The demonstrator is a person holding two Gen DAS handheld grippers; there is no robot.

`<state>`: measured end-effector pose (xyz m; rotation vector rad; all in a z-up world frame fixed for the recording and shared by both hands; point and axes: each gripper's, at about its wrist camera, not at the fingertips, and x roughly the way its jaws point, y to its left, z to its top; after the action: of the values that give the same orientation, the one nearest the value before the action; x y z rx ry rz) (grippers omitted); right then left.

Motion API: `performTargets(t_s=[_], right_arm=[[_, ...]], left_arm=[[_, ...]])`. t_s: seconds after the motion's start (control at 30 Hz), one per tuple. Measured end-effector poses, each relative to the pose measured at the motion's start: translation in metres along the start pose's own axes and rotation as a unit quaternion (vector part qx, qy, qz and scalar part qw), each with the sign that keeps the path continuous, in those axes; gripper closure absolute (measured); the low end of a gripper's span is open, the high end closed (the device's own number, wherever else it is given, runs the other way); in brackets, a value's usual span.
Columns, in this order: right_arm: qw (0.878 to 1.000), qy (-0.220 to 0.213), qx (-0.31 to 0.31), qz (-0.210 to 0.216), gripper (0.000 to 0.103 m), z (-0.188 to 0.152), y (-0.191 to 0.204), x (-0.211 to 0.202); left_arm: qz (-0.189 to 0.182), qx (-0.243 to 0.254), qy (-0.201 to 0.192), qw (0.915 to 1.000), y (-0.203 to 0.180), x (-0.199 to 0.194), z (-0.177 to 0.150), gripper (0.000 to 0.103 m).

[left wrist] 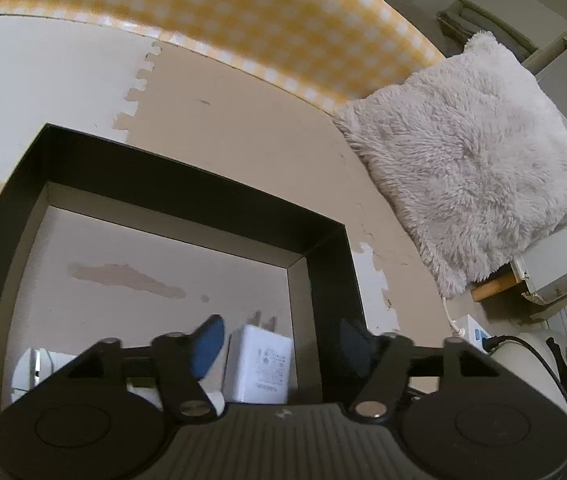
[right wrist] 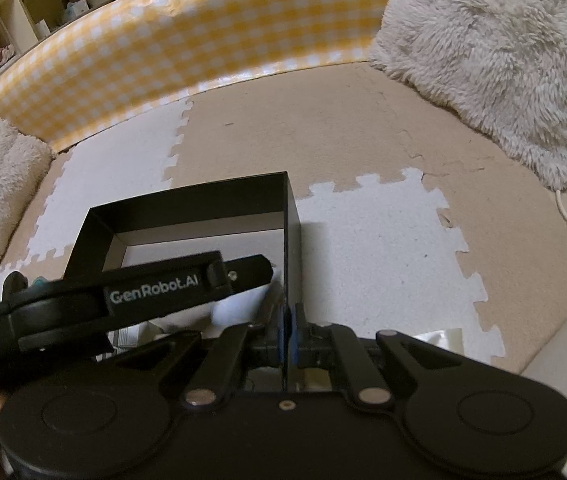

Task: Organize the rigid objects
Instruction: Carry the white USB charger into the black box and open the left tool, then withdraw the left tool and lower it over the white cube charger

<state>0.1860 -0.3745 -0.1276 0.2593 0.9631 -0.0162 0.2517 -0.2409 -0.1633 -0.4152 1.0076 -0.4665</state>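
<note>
Foam puzzle-mat floor (right wrist: 383, 248), beige and white tiles, yellow gingham bumper (right wrist: 187, 36) at the far edge, shaggy cushion (left wrist: 471, 152) to the right.

Black open box (left wrist: 163, 184) sits on the floor mat, pale inside. White charger (left wrist: 259, 364) stands in its near right corner, prongs up; another white item (left wrist: 31, 364) lies low on the left, too hidden to name.

Right hand-held gripper (right wrist: 288, 332): blue pads pressed together on the box's right wall, steadying it.

Left hand-held gripper (left wrist: 279, 340): spread wide, one finger inside the box beside the charger, the other outside the wall, holding nothing.

Judgement: a placing step. Keep the right pinch firm so the box cannot slide, and lift the left hand-held gripper straight up to avoid toppling the charger.
</note>
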Motion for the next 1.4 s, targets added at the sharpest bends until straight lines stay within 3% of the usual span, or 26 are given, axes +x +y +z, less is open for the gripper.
performTargets(t_s=[0.13, 0.4, 0.73, 1.1, 1.4], right_arm=[[1.000, -0.001, 0.004, 0.005, 0.098, 0.000, -0.002, 0.000], [1.000, -0.002, 0.000, 0.005, 0.098, -0.001, -0.003, 0.001], [1.000, -0.005, 0.004, 0.009, 0.098, -0.003, -0.004, 0.001], [1.000, -0.006, 0.002, 0.004, 0.098, -0.003, -0.003, 0.001], [1.000, 0.000, 0.009, -0.001, 0.098, -0.002, -0.002, 0.002]], left_arm=[[0.007, 0.009, 0.002, 0.9999, 0.001, -0.007, 0.000, 0.025], [0.021, 0.036, -0.001, 0.9991, 0.002, -0.020, 0.000, 0.014], [0.032, 0.085, -0.024, 0.9956, -0.001, -0.065, 0.006, 0.004], [0.066, 0.155, -0.050, 0.9845, 0.006, -0.117, 0.005, 0.000], [0.120, 0.176, -0.077, 0.9741, 0.048, -0.149, -0.003, 0.000]])
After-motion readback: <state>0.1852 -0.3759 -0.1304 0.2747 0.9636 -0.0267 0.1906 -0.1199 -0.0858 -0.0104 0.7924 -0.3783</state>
